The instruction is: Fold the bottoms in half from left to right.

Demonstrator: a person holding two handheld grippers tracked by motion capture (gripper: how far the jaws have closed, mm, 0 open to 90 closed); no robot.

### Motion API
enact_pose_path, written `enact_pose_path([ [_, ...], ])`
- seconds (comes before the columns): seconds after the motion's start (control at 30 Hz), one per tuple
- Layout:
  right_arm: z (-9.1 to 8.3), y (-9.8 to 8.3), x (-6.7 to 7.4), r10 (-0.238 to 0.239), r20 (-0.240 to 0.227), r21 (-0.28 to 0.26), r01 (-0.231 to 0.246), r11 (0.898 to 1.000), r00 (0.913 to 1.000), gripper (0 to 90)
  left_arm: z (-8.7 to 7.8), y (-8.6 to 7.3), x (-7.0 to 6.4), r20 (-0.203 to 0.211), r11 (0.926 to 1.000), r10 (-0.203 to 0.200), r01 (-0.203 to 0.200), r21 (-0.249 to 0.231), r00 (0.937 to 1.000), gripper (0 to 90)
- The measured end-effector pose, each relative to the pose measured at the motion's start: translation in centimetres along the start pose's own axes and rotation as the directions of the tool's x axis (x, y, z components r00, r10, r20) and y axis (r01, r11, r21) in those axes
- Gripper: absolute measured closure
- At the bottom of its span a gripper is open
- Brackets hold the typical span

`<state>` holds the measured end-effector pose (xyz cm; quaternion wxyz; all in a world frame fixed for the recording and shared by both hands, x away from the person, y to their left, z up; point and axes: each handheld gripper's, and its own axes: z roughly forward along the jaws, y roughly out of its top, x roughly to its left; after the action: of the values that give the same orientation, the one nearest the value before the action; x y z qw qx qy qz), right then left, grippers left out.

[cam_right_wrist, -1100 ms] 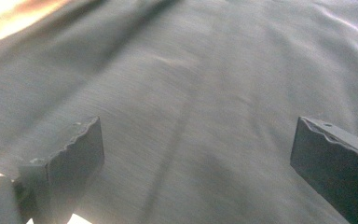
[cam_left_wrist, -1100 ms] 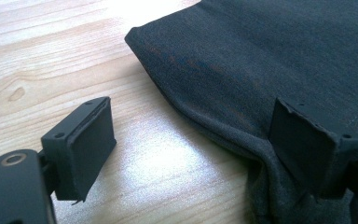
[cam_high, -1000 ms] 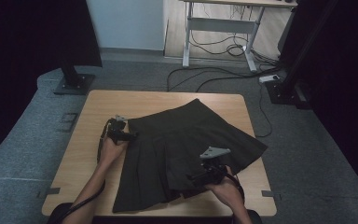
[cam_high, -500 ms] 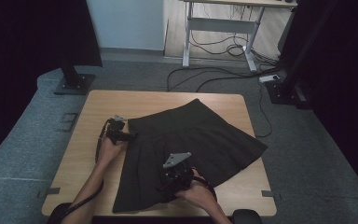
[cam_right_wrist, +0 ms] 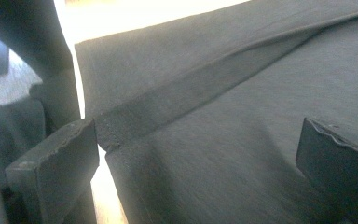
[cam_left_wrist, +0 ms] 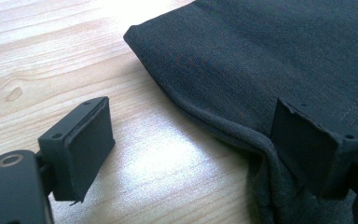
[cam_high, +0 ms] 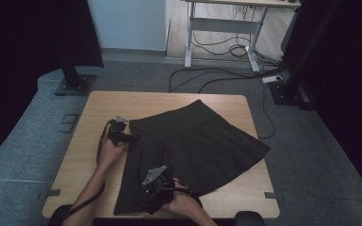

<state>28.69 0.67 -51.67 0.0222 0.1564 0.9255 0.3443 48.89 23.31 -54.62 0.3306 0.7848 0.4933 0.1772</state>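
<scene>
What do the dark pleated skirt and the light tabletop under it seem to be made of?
The dark pleated skirt looks like a matte woven fabric: fine weave, a stitched hem line and soft folds; the fibre cannot be told. The light tabletop looks like wood or wood-look laminate: pale grain lines, a knot mark and a slight sheen.

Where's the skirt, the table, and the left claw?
skirt (cam_high: 202, 141), high view, middle of the dark cloth.
table (cam_high: 122, 103), high view, bare wood at the far left corner.
left claw (cam_high: 131, 137), high view, between its open tips.
</scene>
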Motion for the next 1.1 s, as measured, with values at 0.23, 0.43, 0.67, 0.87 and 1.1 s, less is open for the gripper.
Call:
enact_pose_path([
  [0.23, 2.4, 0.0, 1.8, -0.082, -0.001, 0.057, 0.082, 0.995, 0.9967, 0.0, 0.0, 0.0, 0.0, -0.004, 1.0, -0.002, 0.002, 0.001, 1.0, 12.7],
  [0.43, 3.1, -0.2, 1.9, -0.115, 0.026, 0.092, 0.113, 0.989, 0.993, 0.0, 0.0, -0.1, -0.1, -0.014, 1.0, -0.005, 0.005, 0.002, 0.9999, 13.3],
  [0.67, 3.0, -0.2, 1.2, -0.064, 0.043, 0.094, 0.059, 0.994, 0.997, 1.5, -0.1, -0.1, -0.1, -0.026, 1.0, -0.002, 0.002, -0.008, 0.9997, 17.9],
  [0.87, 2.1, 0.2, 0.7, -0.035, 0.063, 0.103, 0.028, 0.994, 0.9974, 34.0, -0.1, 0.0, -0.2, -0.003, 0.9996, 0.007, -0.007, -0.027, 1.0, 33.1],
  [1.1, 1.3, -0.3, -0.4, -0.014, 0.092, 0.064, 0.008, 0.998, 0.9957, 70.3, 0.2, 0.5, 0.4, -0.018, 0.9991, -0.019, 0.018, -0.038, 0.9997, 53.4],
])
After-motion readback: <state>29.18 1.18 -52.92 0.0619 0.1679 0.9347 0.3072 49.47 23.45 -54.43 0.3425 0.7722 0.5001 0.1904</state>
